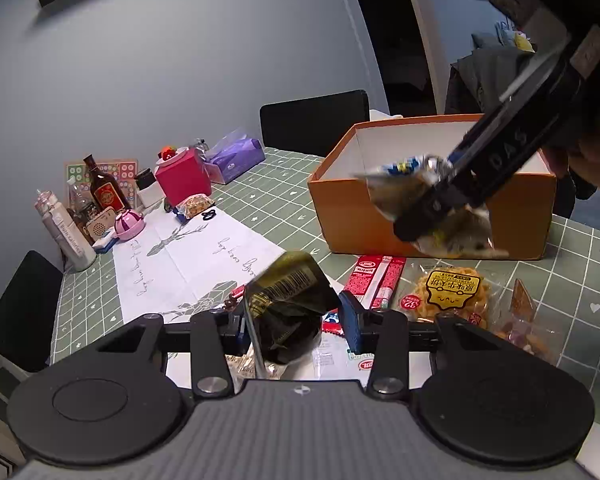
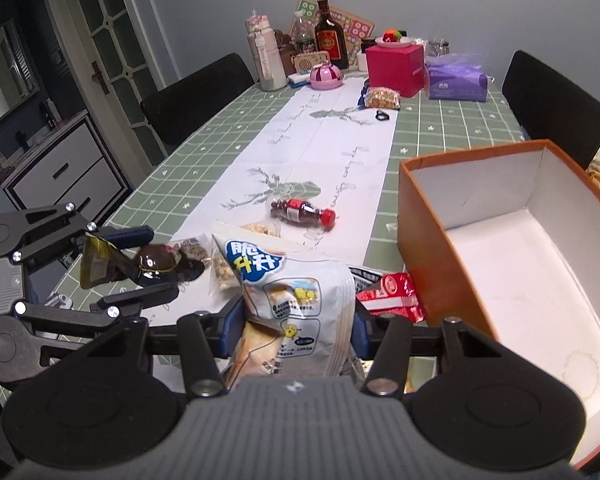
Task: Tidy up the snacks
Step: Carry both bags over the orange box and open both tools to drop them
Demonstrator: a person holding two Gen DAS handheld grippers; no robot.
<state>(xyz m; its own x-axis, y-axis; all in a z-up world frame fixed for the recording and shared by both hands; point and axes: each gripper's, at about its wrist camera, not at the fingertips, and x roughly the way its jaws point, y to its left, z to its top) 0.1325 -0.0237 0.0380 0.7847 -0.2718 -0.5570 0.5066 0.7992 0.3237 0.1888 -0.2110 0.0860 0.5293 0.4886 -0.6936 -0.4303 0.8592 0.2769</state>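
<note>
My left gripper point(image 1: 296, 320) is shut on a dark olive snack packet point(image 1: 288, 304) with a barcode, held above the table; it shows in the right wrist view point(image 2: 140, 264) too. My right gripper point(image 2: 296, 320) is shut on a pale blue and white snack bag point(image 2: 296, 292), held beside the open orange box point(image 2: 424, 240). In the left wrist view the right gripper point(image 1: 436, 204) holds that bag point(image 1: 396, 184) in front of the box's near wall point(image 1: 352, 216). The box's white inside is bare.
A red packet point(image 1: 376, 280), a yellow-label cracker pack point(image 1: 452, 292) and other clear packs lie by the box. A small cola bottle point(image 2: 300, 212) lies on the white runner. Bottles, a pink box point(image 2: 396, 68) and tissues point(image 2: 456, 80) stand at the far end. Black chairs surround the table.
</note>
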